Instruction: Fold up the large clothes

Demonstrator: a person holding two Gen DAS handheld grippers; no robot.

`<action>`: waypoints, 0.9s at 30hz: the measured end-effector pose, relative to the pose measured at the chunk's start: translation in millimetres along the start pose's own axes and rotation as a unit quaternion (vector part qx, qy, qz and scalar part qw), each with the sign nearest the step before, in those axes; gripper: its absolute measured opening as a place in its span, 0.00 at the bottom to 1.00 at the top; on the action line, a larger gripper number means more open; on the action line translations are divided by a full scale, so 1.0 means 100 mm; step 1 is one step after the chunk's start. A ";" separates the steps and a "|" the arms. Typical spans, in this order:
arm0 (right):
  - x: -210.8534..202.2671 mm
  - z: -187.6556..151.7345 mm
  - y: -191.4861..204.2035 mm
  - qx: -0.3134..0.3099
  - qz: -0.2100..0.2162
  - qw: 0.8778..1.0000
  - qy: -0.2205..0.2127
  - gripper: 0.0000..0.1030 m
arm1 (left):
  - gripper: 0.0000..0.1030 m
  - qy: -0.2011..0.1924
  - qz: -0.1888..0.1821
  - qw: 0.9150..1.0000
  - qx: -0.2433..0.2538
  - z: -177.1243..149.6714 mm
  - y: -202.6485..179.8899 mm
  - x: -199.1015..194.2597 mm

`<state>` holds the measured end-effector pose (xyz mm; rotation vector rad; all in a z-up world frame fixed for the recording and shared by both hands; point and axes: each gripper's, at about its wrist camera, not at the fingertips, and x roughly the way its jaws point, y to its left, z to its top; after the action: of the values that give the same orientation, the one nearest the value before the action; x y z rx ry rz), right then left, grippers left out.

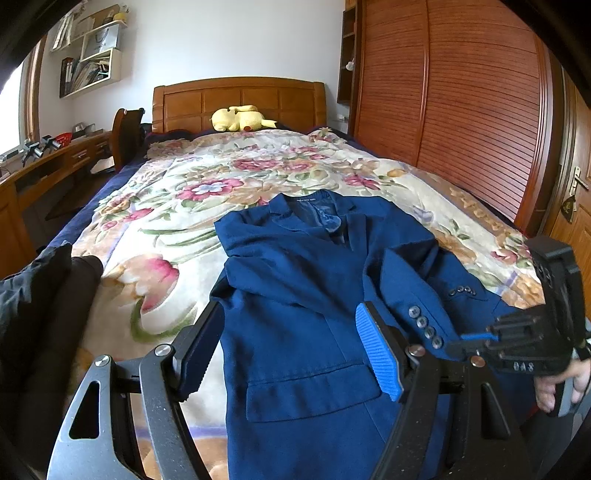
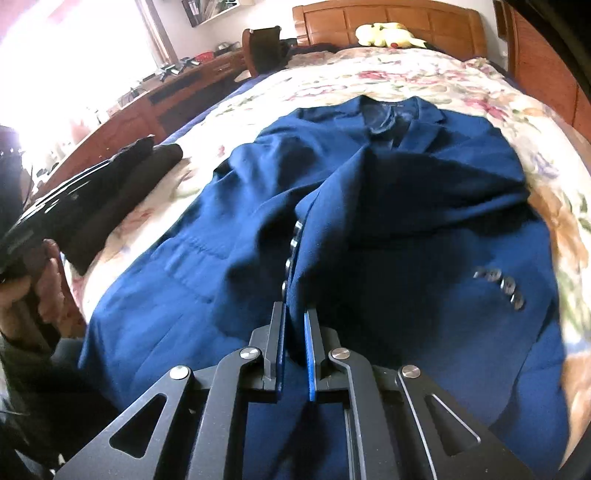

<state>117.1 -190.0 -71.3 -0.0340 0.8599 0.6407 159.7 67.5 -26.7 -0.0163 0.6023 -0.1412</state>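
right hand-held gripper (image 2: pixel 295 317) pinches blue blazer's (image 2: pixel 369 192) sleeve cuff (image 2: pixel 295 258).

A navy blazer (image 2: pixel 369 206) lay face up on a floral bedspread (image 2: pixel 424 77), collar toward the wooden headboard (image 2: pixel 388 22). The right gripper (image 2: pixel 295 317) had its jaws nearly together on a sleeve cuff (image 2: pixel 299 266) — a row of buttons ran along the cuff's edge just ahead of the blue pads. Dark folded clothes (image 2: pixel 122 192) sat left of the blazer, and a yellow plush toy (image 2: pixel 388 35) rested by the headboard. The left gripper (image 2: pixel 40 218) showed at the far left — blurred.
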 end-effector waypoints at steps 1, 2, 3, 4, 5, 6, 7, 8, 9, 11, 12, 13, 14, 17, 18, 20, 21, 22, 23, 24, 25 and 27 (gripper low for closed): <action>-0.01 -0.03 0.02 0.002 0.005 1.000 -0.002 0.09 | 0.72 -0.001 0.000 1.000 0.001 0.00 0.00 0.00; -0.03 -0.06 0.05 0.003 0.008 1.000 -0.004 0.09 | 0.72 0.000 0.000 1.000 0.001 0.00 0.00 0.00; -0.05 -0.08 0.07 0.004 0.010 1.000 -0.007 0.09 | 0.72 0.001 0.001 1.000 0.001 0.00 0.00 0.00; -0.08 -0.11 0.10 0.003 0.013 1.000 -0.012 0.09 | 0.72 0.002 0.001 1.000 0.001 -0.01 0.01 0.00; -0.12 -0.13 0.11 0.003 0.015 1.000 -0.017 0.09 | 0.72 0.003 0.002 1.000 0.001 -0.01 0.01 0.00; -0.15 -0.14 0.13 0.004 0.015 1.000 -0.023 0.09 | 0.72 0.003 0.002 1.000 0.000 -0.01 0.01 0.00; -0.19 -0.16 0.14 0.006 0.016 0.999 -0.028 0.09 | 0.72 0.004 0.002 1.000 0.000 -0.01 0.01 0.00; -0.21 -0.18 0.15 0.009 0.018 0.999 -0.031 0.09 | 0.72 0.004 0.002 1.000 0.000 -0.01 0.01 0.00; -0.28 -0.21 0.16 0.009 0.023 0.999 -0.032 0.09 | 0.72 0.004 0.001 1.000 0.001 -0.01 0.01 0.00; -0.29 -0.24 0.19 0.002 0.028 0.999 -0.027 0.09 | 0.72 0.005 0.001 1.000 0.004 -0.02 -0.02 0.02; -0.28 -0.27 0.19 -0.006 0.019 1.000 -0.022 0.09 | 0.72 0.007 0.000 1.000 0.007 -0.02 -0.04 0.03; -0.25 -0.28 0.20 -0.012 0.009 1.000 -0.017 0.11 | 0.72 0.008 0.000 1.000 0.008 -0.03 -0.06 0.05; -0.23 -0.30 0.18 -0.017 -0.001 1.000 -0.014 0.11 | 0.72 0.011 -0.001 1.000 0.011 -0.04 -0.08 0.07; -0.20 -0.36 0.06 -0.019 -0.020 1.000 -0.012 0.14 | 0.72 0.023 -0.006 1.000 0.016 -0.08 -0.16 0.14; -0.20 -0.39 0.01 -0.019 -0.023 0.999 -0.014 0.15 | 0.72 0.028 -0.010 0.999 0.018 -0.09 -0.19 0.17; -0.21 -0.44 -0.05 -0.025 -0.033 0.999 -0.017 0.17 | 0.72 0.033 -0.014 0.999 0.025 -0.10 -0.26 0.18; -0.23 -0.46 -0.08 -0.030 -0.040 0.999 -0.019 0.18 | 0.72 0.033 -0.016 0.999 0.028 -0.11 -0.29 0.18; -0.25 -0.48 -0.11 -0.033 -0.047 0.998 -0.021 0.18 | 0.72 0.033 -0.021 0.999 0.031 -0.11 -0.33 0.18; -0.28 -0.51 -0.15 -0.036 -0.054 0.998 -0.024 0.19 | 0.72 0.034 -0.025 0.999 0.033 -0.11 -0.37 0.18; -0.31 -0.53 -0.20 -0.035 -0.061 0.997 -0.026 0.22 | 0.72 0.034 -0.029 0.998 0.034 -0.11 -0.40 0.18; -0.35 -0.54 -0.26 -0.032 -0.067 0.997 -0.030 0.25 | 0.72 0.036 -0.034 0.998 0.036 -0.12 -0.45 0.19; -0.43 -0.55 -0.34 -0.029 -0.082 0.995 -0.042 0.30 | 0.72 0.041 -0.044 0.997 0.040 -0.14 -0.55 0.22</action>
<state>77.0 -255.1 -84.3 -0.1282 0.7491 0.5096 162.4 10.7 -47.3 0.0409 0.6772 -0.2515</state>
